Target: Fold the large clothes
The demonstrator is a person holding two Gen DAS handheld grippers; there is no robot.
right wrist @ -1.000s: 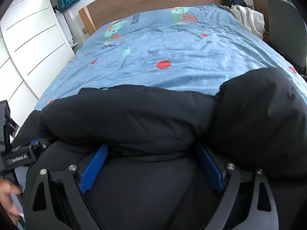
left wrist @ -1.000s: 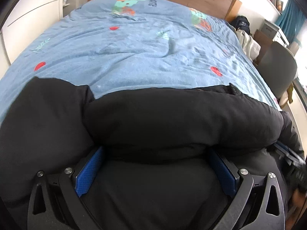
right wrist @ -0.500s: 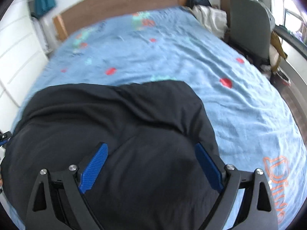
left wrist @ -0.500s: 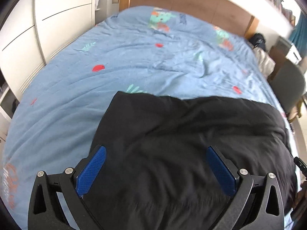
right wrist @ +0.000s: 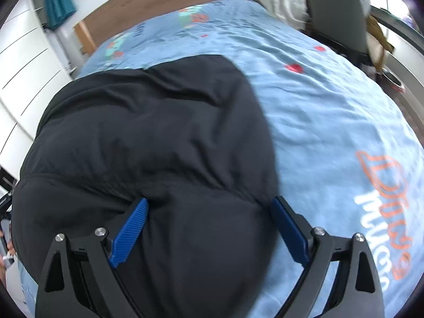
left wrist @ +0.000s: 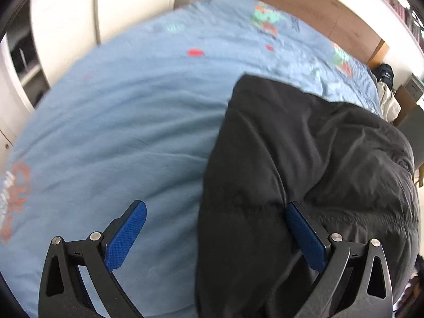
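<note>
A black padded jacket [left wrist: 304,164] lies bunched in a thick fold on a bed covered by a light blue printed duvet [left wrist: 111,132], its dark fabric creased and puffed. In the left wrist view the left claw [left wrist: 216,234] stands spread wide with nothing between its blue pads [left wrist: 124,241]; the jacket's left edge runs down between the two fingers, so one pad hangs over bare duvet and the other over black cloth. In the right wrist view the jacket [right wrist: 148,145] fills the left and centre of the frame, and the right claw [right wrist: 209,229] is likewise spread, both pads over the bulging near end of the garment; whether they press into the fabric cannot be told. Orange and white lettering [right wrist: 381,212] is printed on the duvet just to the right of the jacket. A wooden headboard [right wrist: 159,5] closes the far end of the bed, with white wardrobe doors [right wrist: 23,61] on one side and a grey chair [right wrist: 336,8] beside pale heaped cloth [right wrist: 281,2] on the other. Both views are blurred by motion, the jacket's collar and sleeves cannot be made out, and its near edge is cut off by the frame and the claw bodies.
</note>
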